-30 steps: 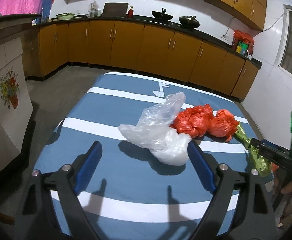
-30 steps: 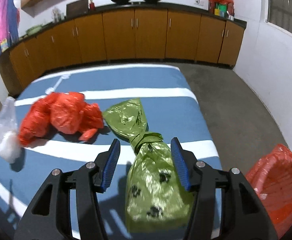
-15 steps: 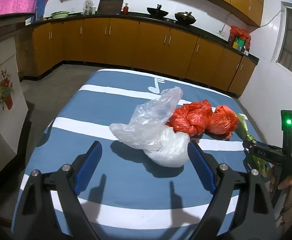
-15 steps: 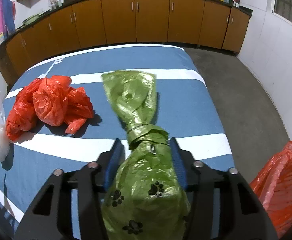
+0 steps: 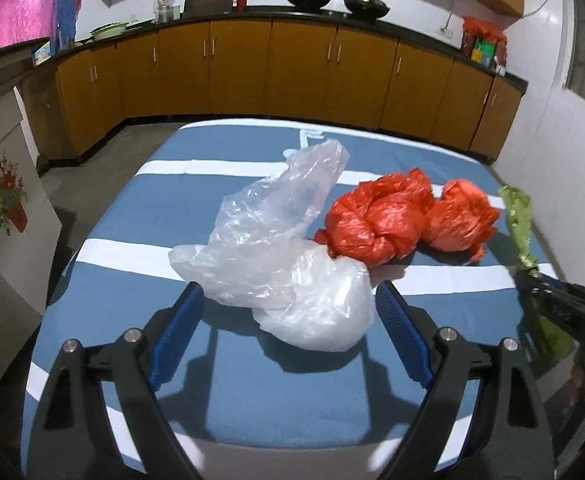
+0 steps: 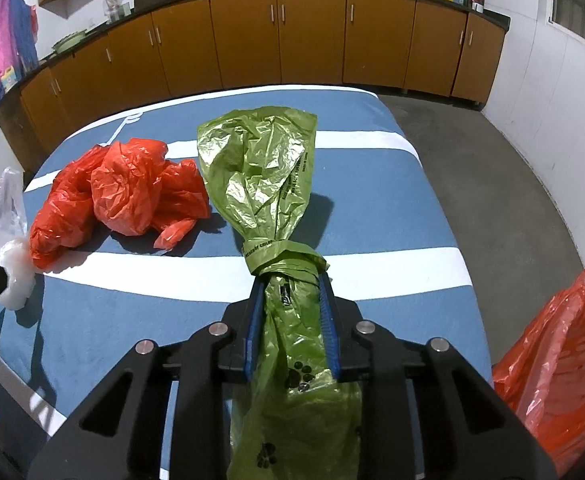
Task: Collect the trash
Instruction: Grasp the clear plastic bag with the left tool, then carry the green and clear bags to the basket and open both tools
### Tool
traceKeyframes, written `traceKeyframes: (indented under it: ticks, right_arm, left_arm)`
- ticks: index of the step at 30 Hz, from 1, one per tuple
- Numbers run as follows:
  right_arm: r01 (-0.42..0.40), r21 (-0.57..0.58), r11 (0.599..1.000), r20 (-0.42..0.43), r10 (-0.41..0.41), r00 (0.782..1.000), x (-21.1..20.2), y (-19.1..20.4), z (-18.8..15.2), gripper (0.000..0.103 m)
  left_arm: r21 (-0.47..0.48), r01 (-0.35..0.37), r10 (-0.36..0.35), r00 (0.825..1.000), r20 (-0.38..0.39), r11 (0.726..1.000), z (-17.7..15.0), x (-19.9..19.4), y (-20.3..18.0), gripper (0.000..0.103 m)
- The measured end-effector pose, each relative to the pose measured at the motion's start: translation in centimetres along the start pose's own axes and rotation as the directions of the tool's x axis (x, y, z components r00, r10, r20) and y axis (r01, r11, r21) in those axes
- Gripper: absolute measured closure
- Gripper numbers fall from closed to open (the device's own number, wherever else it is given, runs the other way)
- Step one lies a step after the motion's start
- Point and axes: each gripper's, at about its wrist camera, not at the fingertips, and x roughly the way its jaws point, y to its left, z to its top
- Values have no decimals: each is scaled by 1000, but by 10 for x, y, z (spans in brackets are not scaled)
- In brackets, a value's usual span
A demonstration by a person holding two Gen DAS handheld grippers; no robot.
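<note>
Faintly, green bag [image 6: 260, 184] paw prints, small unreadable lettering

Right wrist view, on table [image 6: 392, 208]: clear bag [image 6: 6, 236] far left, crumpled bags [image 6: 120, 196] centre-left, knotted bag [image 6: 268, 184] centre; bin liner [image 6: 564, 360] lower right, beside table.

Home kitchen: wooden cabinets [image 5: 300, 68], countertop woks [image 5: 366, 2]
</note>
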Motion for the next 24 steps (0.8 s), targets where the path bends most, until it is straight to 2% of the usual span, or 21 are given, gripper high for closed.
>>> traceKeyframes:
  ticks: [3, 6, 8, 13, 17, 24]
  right_arm:
    - [-3, 2, 1000, -1, 3, 1000, 2, -2, 1, 76]
    - [-4, 3, 1000, -1, 4, 1000, 2, -2, 2, 76]
    - [-4, 2, 1000, -1, 4, 1000, 2, -2, 2, 76]
    - [-3, 1, 1000, -2, 3, 1000, 2, -2, 2, 76]
    - [-6, 2, 1000, -2, 6, 1000, -2, -3, -3, 76]
    - [-19, 24, 1000, 15, 19, 1000, -21, -8, -11, 77]
  left_arm:
    - [-8, -3, 3, 1000, -21, 1000, 2, 8, 1, 20]
    - [-27, 21, -23, 998, -53, 999, 2, 17, 5, 32]
    - [-40, 42, -44, 997, -65, 998, 2, 20, 7, 45]
    - [-49, 75, -78, 994, -70, 996, -3, 23, 10, 60]
    - [-43, 86, -89, 994, -58, 995, -4, 18, 11, 68]
    - [-38, 102, -103, 994, -33, 994, -4, 0, 12, 69]
